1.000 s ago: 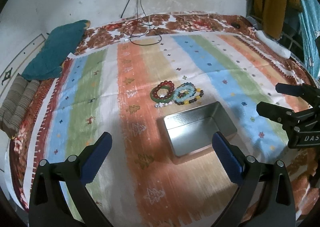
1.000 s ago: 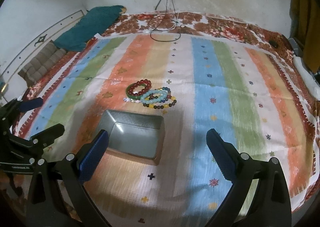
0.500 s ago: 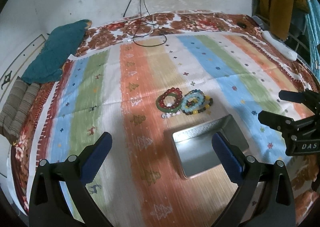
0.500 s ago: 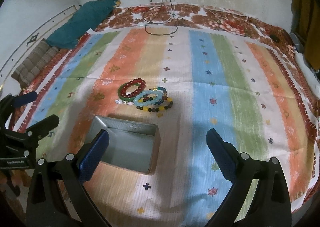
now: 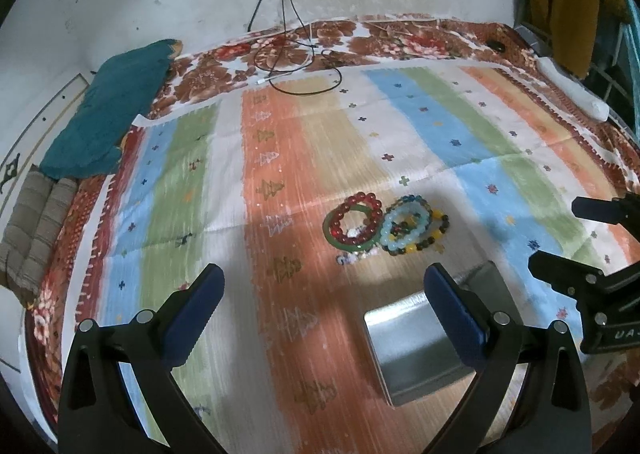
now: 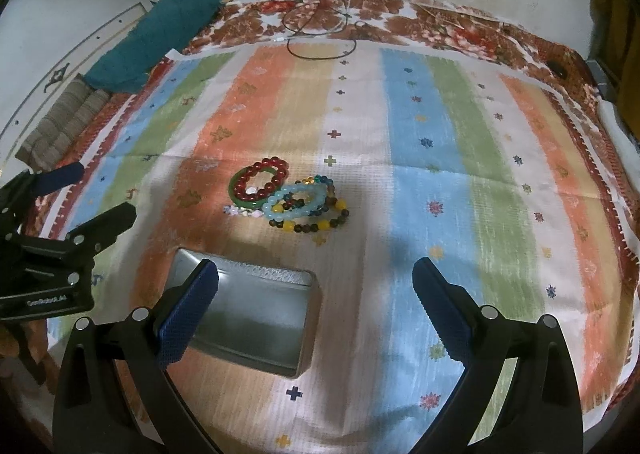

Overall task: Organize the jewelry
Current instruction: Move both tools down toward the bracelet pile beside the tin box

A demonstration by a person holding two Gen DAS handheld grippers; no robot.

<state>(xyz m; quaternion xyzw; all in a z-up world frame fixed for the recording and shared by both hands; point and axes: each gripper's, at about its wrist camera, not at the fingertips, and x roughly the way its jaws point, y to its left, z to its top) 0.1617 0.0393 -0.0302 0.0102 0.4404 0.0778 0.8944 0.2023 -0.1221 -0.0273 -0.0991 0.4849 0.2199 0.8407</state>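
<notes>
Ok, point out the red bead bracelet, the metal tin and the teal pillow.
red bead bracelet (image 6: 262, 177), right wrist view, on its beads.
metal tin (image 6: 256, 328), right wrist view, on its bare floor.
teal pillow (image 5: 108, 110), left wrist view, on its middle.

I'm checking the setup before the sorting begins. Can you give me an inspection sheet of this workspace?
Surface: striped cloth over a floral bedspread.
Job's things: bracelets piled together; empty metal tin beside them.
Clutter: nothing seen near the pile.
Grippers: left hand-held gripper and right hand-held gripper open, holding nothing.
Cables: black cable looped at the far edge.
Surroundings: teal cushion, white wall.
</notes>
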